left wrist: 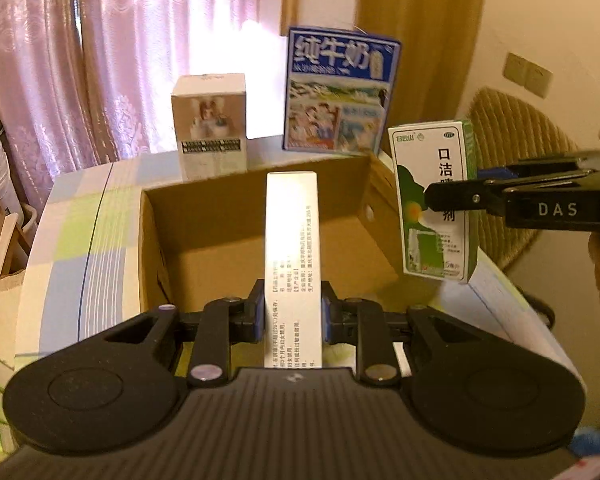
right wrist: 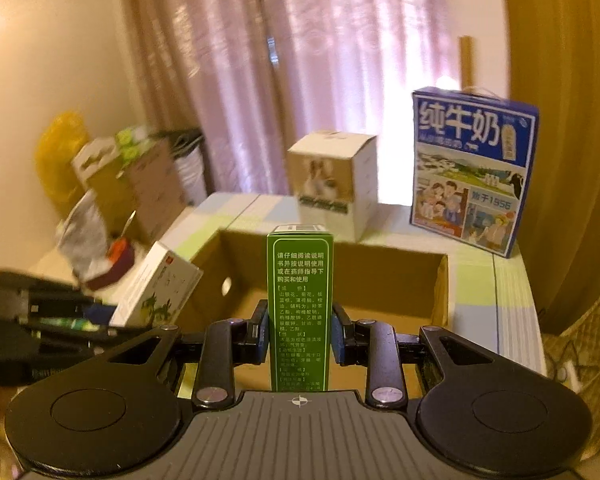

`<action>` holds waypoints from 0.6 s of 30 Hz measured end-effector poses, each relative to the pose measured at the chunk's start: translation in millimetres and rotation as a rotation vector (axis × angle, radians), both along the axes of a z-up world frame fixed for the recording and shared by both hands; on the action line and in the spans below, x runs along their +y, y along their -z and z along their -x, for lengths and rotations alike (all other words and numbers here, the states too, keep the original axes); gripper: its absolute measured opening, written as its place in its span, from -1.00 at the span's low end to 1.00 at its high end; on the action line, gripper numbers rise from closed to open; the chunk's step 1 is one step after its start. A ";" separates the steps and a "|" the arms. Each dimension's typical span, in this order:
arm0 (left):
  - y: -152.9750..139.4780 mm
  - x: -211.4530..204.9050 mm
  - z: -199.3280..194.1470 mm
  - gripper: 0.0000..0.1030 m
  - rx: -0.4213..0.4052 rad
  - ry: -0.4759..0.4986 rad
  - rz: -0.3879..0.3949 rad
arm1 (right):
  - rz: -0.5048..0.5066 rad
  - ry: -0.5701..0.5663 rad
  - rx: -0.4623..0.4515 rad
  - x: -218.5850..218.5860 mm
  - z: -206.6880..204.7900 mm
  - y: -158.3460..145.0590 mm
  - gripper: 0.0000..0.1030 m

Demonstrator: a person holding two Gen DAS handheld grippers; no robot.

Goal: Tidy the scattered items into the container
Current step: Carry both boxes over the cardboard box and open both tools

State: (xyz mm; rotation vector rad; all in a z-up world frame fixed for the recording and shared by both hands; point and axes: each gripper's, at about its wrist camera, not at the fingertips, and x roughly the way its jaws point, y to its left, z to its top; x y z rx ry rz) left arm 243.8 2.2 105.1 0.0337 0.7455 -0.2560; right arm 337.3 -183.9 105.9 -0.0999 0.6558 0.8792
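The left gripper (left wrist: 293, 314) has its fingers clamped on a white box (left wrist: 292, 240), held on end above the near edge of the open carton (left wrist: 260, 224) on the bench (left wrist: 72, 240). The right gripper (right wrist: 300, 334) pinches a green box (right wrist: 300, 304) likewise, at the carton's right side. Beyond the carton stand a dog box (left wrist: 210, 136) and a blue milk case (left wrist: 338, 92).

Both wrist cams sit right behind their own fingers, tilted down and looking close over the open cardboard box (left wrist: 256, 240) toward the curtains (right wrist: 228, 92). The 2 views share the box, the blue milk carton (right wrist: 474, 168) and each other's gripper.
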 end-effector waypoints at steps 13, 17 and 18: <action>50.4 6.7 -62.6 -0.59 -0.006 -0.047 -0.007 | 0.100 0.080 0.127 34.8 -61.3 60.6 -0.48; 67.2 7.9 -75.1 -0.59 0.019 -0.050 -0.003 | 0.128 0.083 0.146 39.1 -65.9 78.0 -0.48; 70.5 7.4 -77.0 -0.58 0.021 -0.050 -0.007 | 0.131 0.084 0.154 39.5 -67.0 81.3 -0.47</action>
